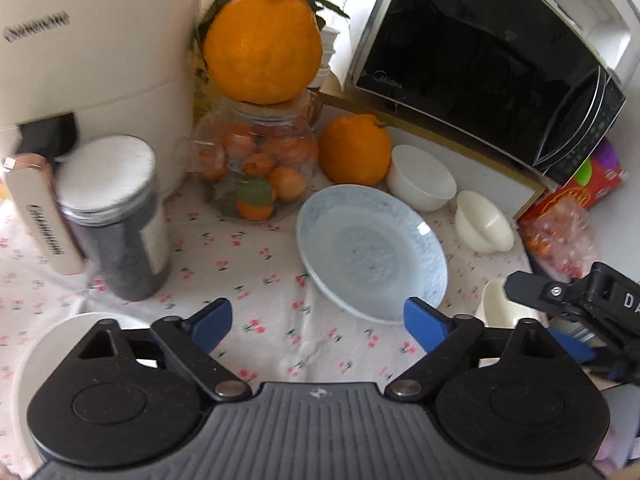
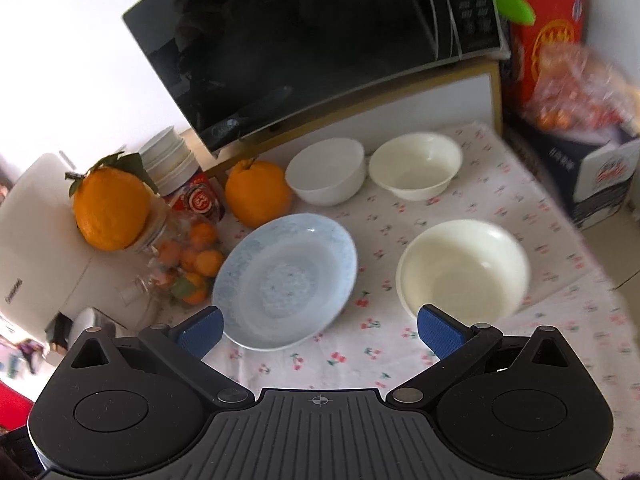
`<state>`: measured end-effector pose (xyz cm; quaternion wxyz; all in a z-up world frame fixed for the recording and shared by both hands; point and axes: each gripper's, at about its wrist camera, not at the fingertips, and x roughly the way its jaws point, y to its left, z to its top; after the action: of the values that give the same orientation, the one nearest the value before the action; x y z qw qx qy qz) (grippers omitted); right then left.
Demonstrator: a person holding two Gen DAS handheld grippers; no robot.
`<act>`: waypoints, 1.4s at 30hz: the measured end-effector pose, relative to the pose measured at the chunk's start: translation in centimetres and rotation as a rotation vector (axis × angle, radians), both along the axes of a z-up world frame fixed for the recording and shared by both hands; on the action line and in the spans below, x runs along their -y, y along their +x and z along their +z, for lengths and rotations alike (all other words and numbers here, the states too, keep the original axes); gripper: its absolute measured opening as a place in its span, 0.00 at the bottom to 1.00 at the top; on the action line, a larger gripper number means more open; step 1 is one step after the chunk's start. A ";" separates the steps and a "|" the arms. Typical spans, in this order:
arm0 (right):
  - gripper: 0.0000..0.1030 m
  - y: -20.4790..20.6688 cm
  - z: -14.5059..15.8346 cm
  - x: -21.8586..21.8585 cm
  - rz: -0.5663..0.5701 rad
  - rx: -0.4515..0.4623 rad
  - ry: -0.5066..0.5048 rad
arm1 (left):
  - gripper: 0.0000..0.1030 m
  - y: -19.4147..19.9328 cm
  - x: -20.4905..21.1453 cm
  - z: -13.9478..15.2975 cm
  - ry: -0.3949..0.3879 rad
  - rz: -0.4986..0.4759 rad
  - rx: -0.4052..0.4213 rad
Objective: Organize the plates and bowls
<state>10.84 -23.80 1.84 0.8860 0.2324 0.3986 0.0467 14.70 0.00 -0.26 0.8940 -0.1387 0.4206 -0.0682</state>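
A pale blue plate lies on the floral cloth. Behind it stand a white bowl and a cream bowl. A larger cream bowl sits to the plate's right. A white plate lies partly hidden under my left gripper's body. My left gripper hangs open over bare cloth just in front of the blue plate. My right gripper is open too, its fingers straddling the gap between the blue plate and the large bowl. The right gripper's black body shows at the left wrist view's right edge.
A microwave stands at the back on a white shelf. A cream appliance, a dark jar, a glass jar of small oranges, two big oranges, stacked cups and a red box crowd the edges.
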 end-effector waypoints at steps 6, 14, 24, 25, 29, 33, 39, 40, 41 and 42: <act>1.00 2.8 -2.7 1.6 0.003 0.030 0.169 | 0.70 2.3 -0.6 -2.1 -0.158 0.002 0.007; 0.82 5.0 -6.3 2.9 -0.038 0.015 0.348 | 0.48 4.4 -0.4 -3.9 -0.206 0.026 0.041; 0.45 6.7 -8.3 2.2 -0.100 -0.009 0.224 | 0.35 5.8 -1.1 -5.7 -0.239 0.052 0.038; 0.43 6.8 -8.5 2.0 -0.105 -0.008 0.214 | 0.33 5.8 -1.1 -5.8 -0.233 0.054 0.043; 0.35 7.2 -8.8 1.3 -0.105 -0.004 0.168 | 0.26 6.2 -1.3 -6.3 -0.223 0.066 0.036; 0.29 7.6 -9.1 0.5 -0.096 0.003 0.114 | 0.20 6.4 -1.4 -6.8 -0.213 0.066 0.025; 0.16 7.8 -9.8 -0.2 -0.093 -0.013 0.056 | 0.15 6.8 -1.3 -7.6 -0.203 0.074 0.007; 0.15 7.8 -9.9 -0.3 -0.095 -0.014 0.047 | 0.14 6.8 -1.3 -7.6 -0.207 0.076 0.002; 0.13 7.8 -9.9 -0.3 -0.096 -0.015 0.041 | 0.13 6.8 -1.4 -7.7 -0.211 0.077 0.000; 0.12 7.8 -9.9 -0.3 -0.097 -0.015 0.040 | 0.12 6.8 -1.4 -7.7 -0.212 0.081 -0.001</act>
<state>18.61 -23.51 -8.08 0.8795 0.2693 0.3923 0.0099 21.50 1.42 -7.93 0.8762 -0.2494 0.4053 -0.0759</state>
